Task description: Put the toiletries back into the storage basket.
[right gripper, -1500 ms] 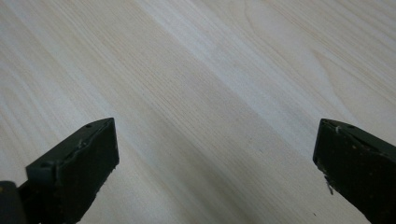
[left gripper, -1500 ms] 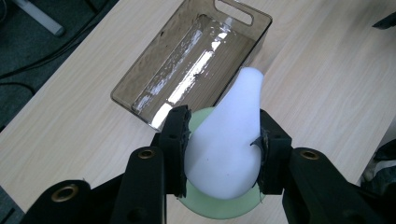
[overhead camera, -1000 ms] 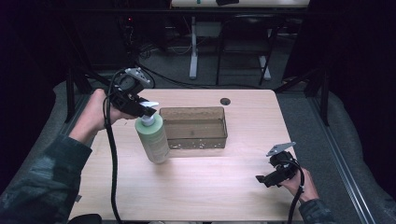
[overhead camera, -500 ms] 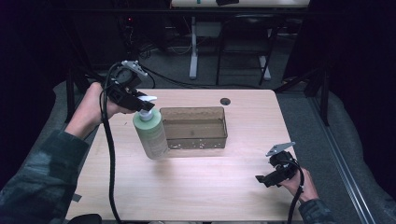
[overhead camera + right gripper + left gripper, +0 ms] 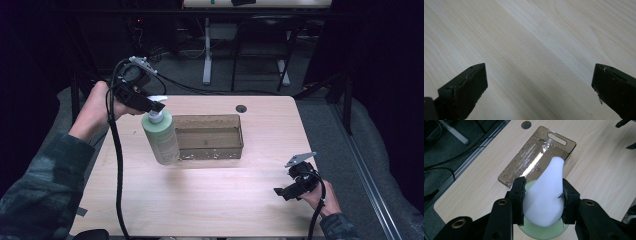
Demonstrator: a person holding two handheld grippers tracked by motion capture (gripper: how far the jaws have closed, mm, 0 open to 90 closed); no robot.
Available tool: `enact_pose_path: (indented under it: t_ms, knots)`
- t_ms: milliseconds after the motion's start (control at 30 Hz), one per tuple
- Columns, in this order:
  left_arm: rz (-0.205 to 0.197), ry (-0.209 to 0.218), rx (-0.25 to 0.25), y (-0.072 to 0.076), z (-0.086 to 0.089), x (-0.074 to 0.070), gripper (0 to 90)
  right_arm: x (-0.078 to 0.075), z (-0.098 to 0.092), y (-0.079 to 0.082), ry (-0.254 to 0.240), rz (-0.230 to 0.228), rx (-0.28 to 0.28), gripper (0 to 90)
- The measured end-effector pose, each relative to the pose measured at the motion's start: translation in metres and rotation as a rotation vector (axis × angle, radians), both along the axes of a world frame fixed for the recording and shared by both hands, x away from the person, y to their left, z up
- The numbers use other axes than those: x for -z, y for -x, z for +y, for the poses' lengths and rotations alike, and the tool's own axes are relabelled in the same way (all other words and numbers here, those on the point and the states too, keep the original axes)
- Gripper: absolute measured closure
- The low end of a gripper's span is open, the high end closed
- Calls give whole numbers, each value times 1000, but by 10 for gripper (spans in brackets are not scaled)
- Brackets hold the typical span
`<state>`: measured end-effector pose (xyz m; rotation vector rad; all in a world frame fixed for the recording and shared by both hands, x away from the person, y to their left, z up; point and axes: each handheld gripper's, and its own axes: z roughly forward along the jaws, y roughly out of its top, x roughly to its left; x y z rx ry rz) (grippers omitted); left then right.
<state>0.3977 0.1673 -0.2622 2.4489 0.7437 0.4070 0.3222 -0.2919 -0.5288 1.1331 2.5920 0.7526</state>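
A round grommet hole [image 5: 241, 108] sits in the wooden table [image 5: 200, 200], near its far edge; metal desk legs [image 5: 207, 55] stand beyond that table.

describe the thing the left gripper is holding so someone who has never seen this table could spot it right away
On the light wooden table, look left of the see-through brown tray at its middle. There the left gripper grips a pale green bottle by its white pump top, the bottle tilted. It is the table's one green thing, and the one bottle.

Smooth pale-green plastic bottle [image 5: 161, 139], glossy clear smoky plastic tray [image 5: 239, 131], matt light wood-grain table [image 5: 210, 200].
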Motion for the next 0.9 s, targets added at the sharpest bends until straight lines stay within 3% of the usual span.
enact_pose_path:
  t_ms: [900]
  knots:
    - [-24,-2,-10,-13,-7,-14,625,1,0,0,0,2,1,0]
